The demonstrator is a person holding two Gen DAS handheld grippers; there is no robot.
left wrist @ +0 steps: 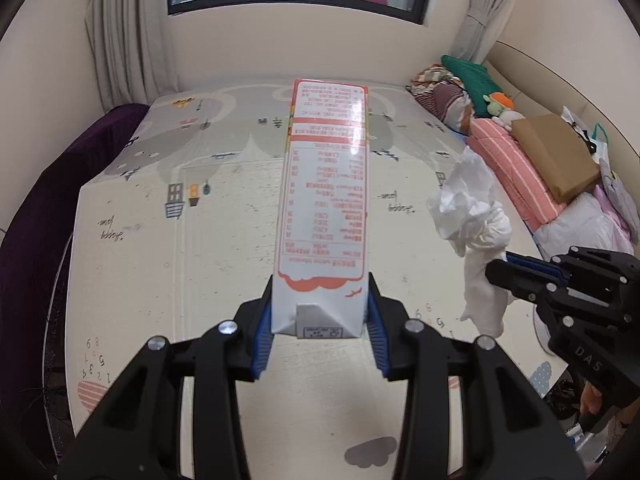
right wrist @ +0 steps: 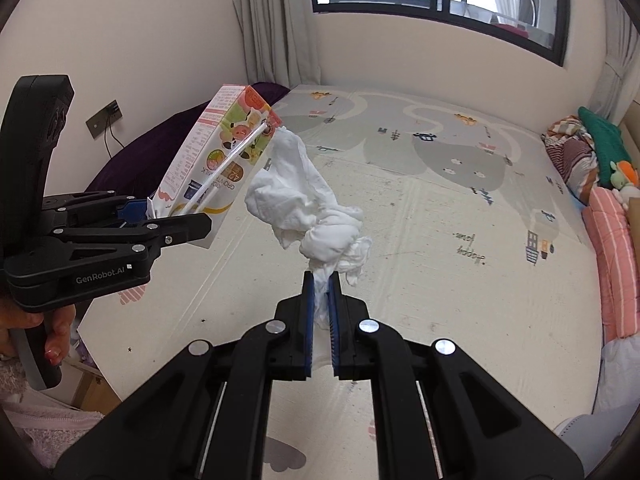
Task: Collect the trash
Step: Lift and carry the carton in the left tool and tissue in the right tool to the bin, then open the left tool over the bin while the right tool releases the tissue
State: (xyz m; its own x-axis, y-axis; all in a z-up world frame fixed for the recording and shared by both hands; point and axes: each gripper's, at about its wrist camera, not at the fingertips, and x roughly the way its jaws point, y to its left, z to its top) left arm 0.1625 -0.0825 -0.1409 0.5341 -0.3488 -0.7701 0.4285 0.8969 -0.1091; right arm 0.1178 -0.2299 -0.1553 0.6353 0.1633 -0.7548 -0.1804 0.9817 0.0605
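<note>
Below, a printed play mat [left wrist: 240,216]; left tongs [left wrist: 320,312] pinch carton [left wrist: 324,200], right tongs [right wrist: 321,304] tissue [right wrist: 304,200].

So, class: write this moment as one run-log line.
left tool: shut on milk carton | right tool: shut on crumpled tissue | both above play mat

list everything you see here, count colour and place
carton: 1, white and orange, clamped in left hand-held gripper
straw: 1, clear, on the carton's front
tissue: 1 wad, white, pinched in right hand-held gripper
mat: 1, cream with grey shapes, under both
bedding: pile, pink, striped, green, along mat's right edge
curtains: 2, beige, beside the window
left hand-held gripper: black, blue pads
right hand-held gripper: black, blue pads
</note>
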